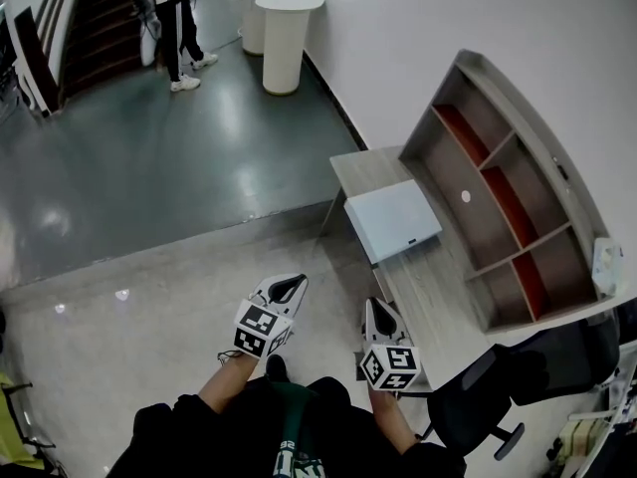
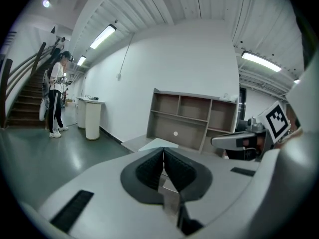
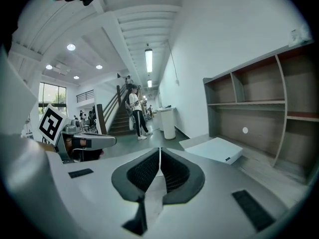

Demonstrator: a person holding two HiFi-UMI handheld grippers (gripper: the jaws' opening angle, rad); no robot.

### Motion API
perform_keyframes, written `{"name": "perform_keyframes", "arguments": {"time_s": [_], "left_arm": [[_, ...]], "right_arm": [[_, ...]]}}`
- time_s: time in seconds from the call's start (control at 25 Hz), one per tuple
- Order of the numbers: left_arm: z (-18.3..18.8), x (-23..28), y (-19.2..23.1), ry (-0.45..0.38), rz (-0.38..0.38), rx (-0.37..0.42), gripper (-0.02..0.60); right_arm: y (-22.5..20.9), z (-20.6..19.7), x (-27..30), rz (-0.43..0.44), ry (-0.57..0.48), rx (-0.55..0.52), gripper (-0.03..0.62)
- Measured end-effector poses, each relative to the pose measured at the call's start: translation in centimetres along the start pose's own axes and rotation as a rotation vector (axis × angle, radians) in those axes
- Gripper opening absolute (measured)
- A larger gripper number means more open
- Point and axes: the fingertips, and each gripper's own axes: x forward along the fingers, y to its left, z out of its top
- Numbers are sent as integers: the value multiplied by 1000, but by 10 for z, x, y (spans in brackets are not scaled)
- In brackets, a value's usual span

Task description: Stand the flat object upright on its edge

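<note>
On the grey wooden desk (image 1: 438, 292) at one o'clock, the flat white rectangular panel (image 1: 393, 219) looks stiff and light: pinch opposite edges with your left gripper (image 1: 289, 287) and right gripper (image 1: 379, 313), both now closed and empty.

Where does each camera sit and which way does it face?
Head view: on the person's head, facing steeply down at desk, flat white box and shelf unit; forearms, left gripper and right gripper show.
Left gripper view: on that gripper, facing along its shut fingers toward the shelf unit; right gripper at right.
Right gripper view: on that gripper, facing along its shut fingers toward the stairs; left gripper at left.
Shared: all show the flat white box.
</note>
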Motion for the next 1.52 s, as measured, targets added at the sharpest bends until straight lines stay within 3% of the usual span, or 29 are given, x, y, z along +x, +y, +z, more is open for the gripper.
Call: {"name": "perform_keyframes", "arguments": {"time_s": [0.56, 0.88, 1.24, 1.52], "left_arm": [[8, 43, 26, -7, -56, 14, 12], [29, 107, 43, 40, -132, 86, 12], [58, 186, 73, 74, -186, 104, 12], [78, 255, 71, 106, -247, 119, 12]], "right_arm": [[-29, 9, 24, -72, -29, 52, 35], [-84, 13, 64, -159, -60, 155, 35], [-135, 33, 121, -211, -64, 208, 35], [-183, 51, 151, -257, -70, 244, 35]]}}
